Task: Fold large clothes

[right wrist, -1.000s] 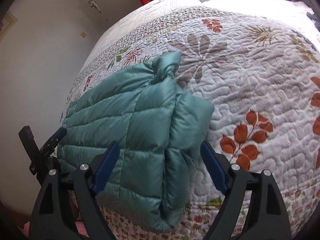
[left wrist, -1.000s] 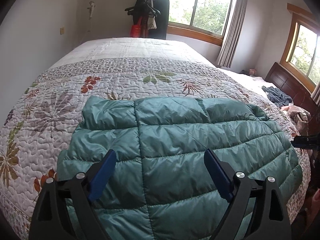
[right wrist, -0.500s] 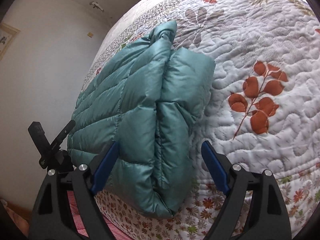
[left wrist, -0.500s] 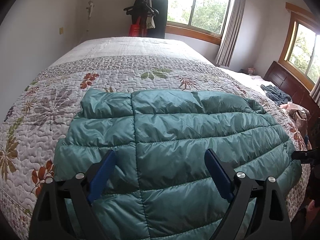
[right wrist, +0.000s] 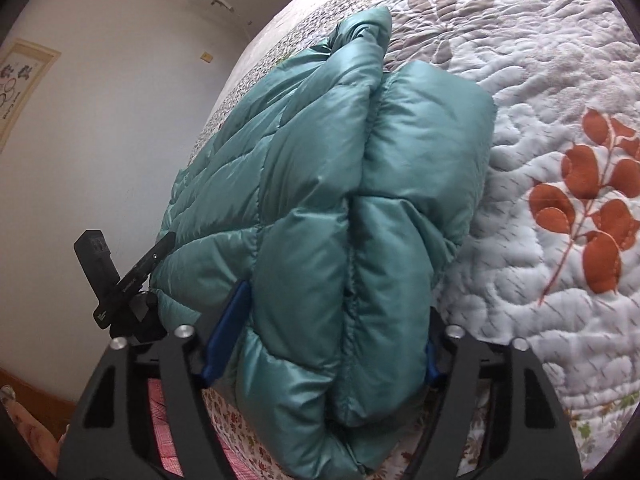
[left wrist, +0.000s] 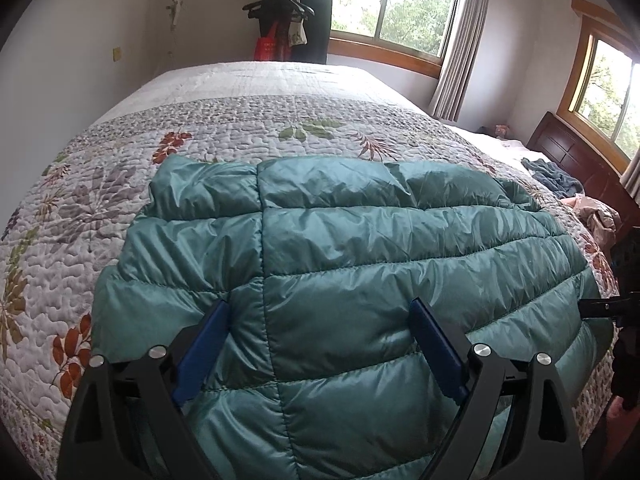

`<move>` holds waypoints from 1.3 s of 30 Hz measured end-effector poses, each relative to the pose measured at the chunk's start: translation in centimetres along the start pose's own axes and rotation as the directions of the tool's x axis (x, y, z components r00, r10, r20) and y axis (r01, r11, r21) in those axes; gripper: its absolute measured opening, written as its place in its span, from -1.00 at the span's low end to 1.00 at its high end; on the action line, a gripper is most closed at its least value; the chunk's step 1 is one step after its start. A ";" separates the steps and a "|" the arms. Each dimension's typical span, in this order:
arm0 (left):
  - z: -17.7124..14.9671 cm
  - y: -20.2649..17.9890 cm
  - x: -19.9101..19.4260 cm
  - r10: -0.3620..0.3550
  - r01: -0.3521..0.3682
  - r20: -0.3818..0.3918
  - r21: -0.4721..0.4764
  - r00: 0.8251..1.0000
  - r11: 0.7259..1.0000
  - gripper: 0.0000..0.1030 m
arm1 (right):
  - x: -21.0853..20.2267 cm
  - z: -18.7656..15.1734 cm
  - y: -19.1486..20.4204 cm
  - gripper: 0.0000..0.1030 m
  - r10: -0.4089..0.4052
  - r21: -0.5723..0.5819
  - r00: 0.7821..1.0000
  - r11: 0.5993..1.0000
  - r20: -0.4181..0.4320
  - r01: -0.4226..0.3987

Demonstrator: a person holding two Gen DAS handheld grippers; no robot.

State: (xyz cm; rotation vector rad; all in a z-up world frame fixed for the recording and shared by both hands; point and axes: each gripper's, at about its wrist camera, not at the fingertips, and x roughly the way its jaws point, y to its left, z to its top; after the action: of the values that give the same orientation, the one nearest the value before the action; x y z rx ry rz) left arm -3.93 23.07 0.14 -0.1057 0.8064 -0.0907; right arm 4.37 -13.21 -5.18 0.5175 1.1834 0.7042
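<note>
The folded teal puffer jacket (left wrist: 360, 280) lies on the bed's floral quilt (left wrist: 100, 200), now nearer both spread-apart tools, the left hand-held gripper (left wrist: 320, 344) and right hand-held gripper (right wrist: 332, 332), whose fingers straddle the jacket's near edge.

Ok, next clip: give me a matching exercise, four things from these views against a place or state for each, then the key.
Things:
1. teal puffer jacket
2. left gripper
3. dark garments
4. blue-grey cloth

Places or states:
A. hanging by the window
B. crumpled near the wooden headboard
C. open, above the jacket
D. folded at the near edge of the floral quilt

Pairs: 1-D, 2-C, 3-A, 4-B
</note>
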 end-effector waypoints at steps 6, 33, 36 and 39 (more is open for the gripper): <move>-0.2 -0.1 0.3 -0.002 0.002 -0.009 0.011 1.000 1.000 0.76 | -1.2 0.0 0.7 -0.26 0.029 -0.001 0.999 1.000 0.014 -0.029; 1.1 8.8 -4.5 -0.160 0.158 0.001 -0.161 0.987 0.974 0.73 | 5.0 1.7 30.8 -0.31 -0.464 -0.653 0.886 0.665 0.019 0.362; 0.8 10.0 -5.4 -0.184 0.184 0.018 -0.180 0.983 0.966 0.73 | 7.7 1.2 32.4 -0.23 -0.478 -0.693 0.878 0.636 -0.009 0.339; 0.6 11.4 -6.2 -0.218 0.222 0.038 -0.208 0.975 0.953 0.73 | 10.1 0.4 33.4 -0.16 -0.481 -0.719 0.876 0.624 -0.043 0.308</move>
State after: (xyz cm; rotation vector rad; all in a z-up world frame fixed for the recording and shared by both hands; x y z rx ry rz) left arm -7.33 35.10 3.47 -0.3975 0.7860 -0.2148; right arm -0.47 16.95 11.64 -0.4844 1.0904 0.7675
